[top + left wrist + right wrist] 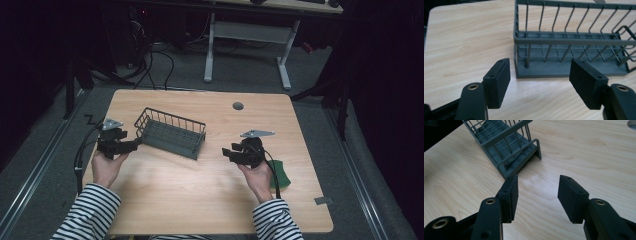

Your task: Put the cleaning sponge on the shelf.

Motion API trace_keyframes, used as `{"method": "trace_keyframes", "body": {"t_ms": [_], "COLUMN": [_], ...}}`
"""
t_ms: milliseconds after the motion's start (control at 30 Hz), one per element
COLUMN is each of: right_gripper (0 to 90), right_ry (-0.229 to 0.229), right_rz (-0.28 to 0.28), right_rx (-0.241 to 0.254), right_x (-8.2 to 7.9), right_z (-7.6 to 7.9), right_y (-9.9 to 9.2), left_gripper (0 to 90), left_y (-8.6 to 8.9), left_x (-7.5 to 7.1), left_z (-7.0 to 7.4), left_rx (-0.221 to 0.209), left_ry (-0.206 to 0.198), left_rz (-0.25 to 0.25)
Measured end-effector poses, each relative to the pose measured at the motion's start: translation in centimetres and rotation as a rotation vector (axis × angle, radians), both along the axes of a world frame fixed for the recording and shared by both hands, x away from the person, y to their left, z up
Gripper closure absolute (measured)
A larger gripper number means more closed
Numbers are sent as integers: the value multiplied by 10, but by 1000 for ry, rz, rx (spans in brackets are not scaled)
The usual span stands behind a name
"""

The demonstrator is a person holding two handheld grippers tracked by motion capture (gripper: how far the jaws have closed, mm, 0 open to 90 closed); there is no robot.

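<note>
Grey wire rack (171, 133) sits mid-table, slightly left of centre, angled, looks empty, though the far end is hard to read. Left gripper (136, 144) hangs just beside the rack's left end, jaws apart, nothing between them; probably lining up to grab that end wall. Right gripper (226, 152) is near the rack's other end, jaws parted, empty. Green cloth (281, 175) lies under the right hand (257, 176), untouched.

We saw a dark grey wire rack (172, 133) on the light woodgrain table (200, 200), black-and-white striped sleeves (90, 212), and a green cloth (283, 175).
</note>
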State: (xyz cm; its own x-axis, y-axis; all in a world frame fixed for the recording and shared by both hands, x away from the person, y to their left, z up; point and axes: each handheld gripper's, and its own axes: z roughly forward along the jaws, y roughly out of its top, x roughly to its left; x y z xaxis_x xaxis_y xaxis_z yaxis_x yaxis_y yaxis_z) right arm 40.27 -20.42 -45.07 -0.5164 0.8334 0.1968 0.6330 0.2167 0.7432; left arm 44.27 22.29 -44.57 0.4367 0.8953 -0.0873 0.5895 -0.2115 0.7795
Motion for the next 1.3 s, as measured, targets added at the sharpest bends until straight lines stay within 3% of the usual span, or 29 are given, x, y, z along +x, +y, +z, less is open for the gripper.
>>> {"method": "trace_keyframes", "body": {"t_ms": [67,167,233,500,700,867,1067,1300], "right_gripper": [511,515,524,534,535,519,517,543], "right_ry": [-9,-18,-17,-27,-43,-43,-4,48], "right_rz": [-2,-1,6,22,40,33,17,14], "right_rx": [8,23,32,-3,-39,-52,-113,-141], "right_x": [6,15,23,50,65,86,108,117], "right_z": [6,14,18,36,43,42,35,23], "right_y": [1,3,5,27,50,69,89,92], "left_gripper": [339,320,314,333,372,437,492,554], "left_y": [2,2,3,5,1,1,3,0], "left_x": [5,11,15,37,52,61,68,69], "left_z": [5,14,20,38,32,22,15,11], "left_rx": [-10,20,16,15,16,29,4,-3], "left_ry": [-4,-19,-21,-29,2,14,31,56], "left_rz": [6,33,40,52,50,58,65,20]}}
